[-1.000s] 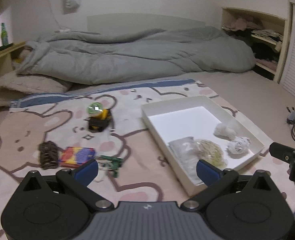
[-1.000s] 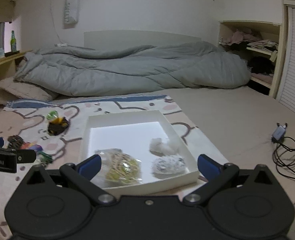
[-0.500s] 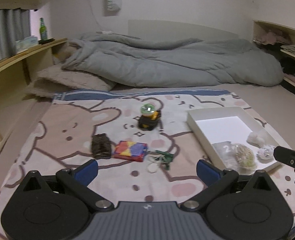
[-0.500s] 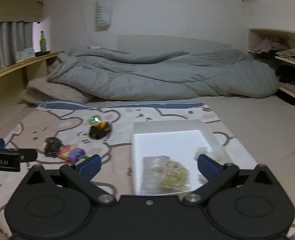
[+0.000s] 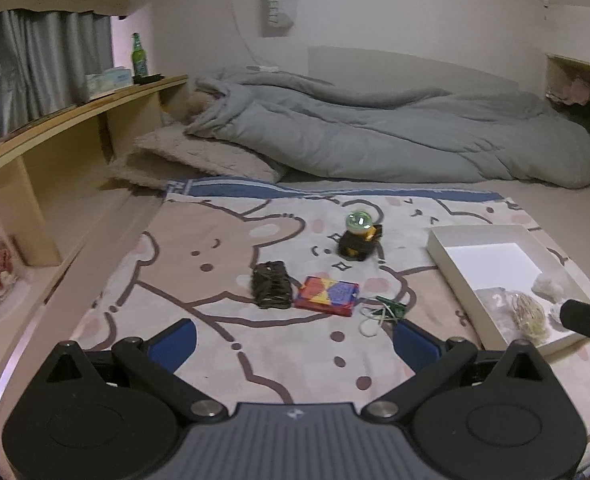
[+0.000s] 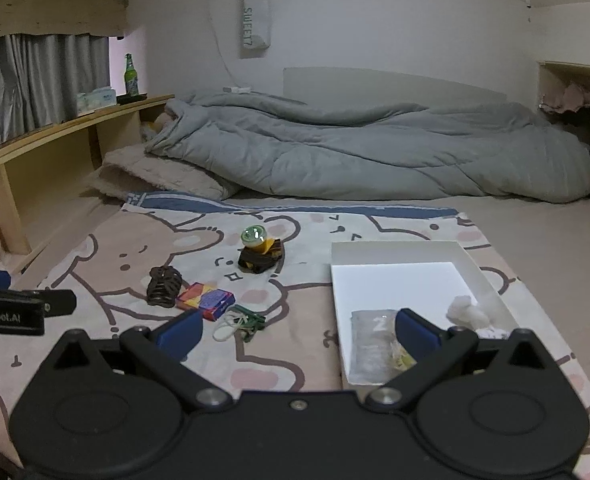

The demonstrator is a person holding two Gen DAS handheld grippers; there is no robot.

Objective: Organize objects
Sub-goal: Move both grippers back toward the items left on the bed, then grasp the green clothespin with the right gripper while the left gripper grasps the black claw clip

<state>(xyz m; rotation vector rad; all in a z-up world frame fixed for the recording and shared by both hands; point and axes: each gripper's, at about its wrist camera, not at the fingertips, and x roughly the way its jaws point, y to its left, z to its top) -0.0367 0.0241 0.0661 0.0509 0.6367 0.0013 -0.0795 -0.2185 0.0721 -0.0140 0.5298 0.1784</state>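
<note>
On the bear-print blanket (image 5: 215,256) lie a glass ball on a black-and-yellow base (image 5: 358,236) (image 6: 257,251), a dark brown hair claw (image 5: 271,284) (image 6: 163,285), a colourful small box (image 5: 327,295) (image 6: 205,299) and a green clip with rubber bands (image 5: 383,314) (image 6: 241,323). A white shallow box (image 5: 447,264) (image 6: 411,252) on the right holds a clear bag (image 6: 371,344), a bundle of rubber bands (image 5: 529,316) and white wads (image 6: 465,310). My left gripper (image 5: 293,342) is open above the blanket, empty. My right gripper (image 6: 297,330) is open too, near the box's front left.
A grey duvet (image 6: 355,156) and a fluffy pillow (image 5: 199,160) lie behind the blanket. A wooden shelf (image 5: 55,148) runs along the left with a green bottle (image 6: 130,75) on top. Shelving with clothes (image 6: 575,100) is at the right.
Both grippers have swung left and pulled back: the white box slid to the right in both views and the loose items moved toward the centre. Both stayed open.
</note>
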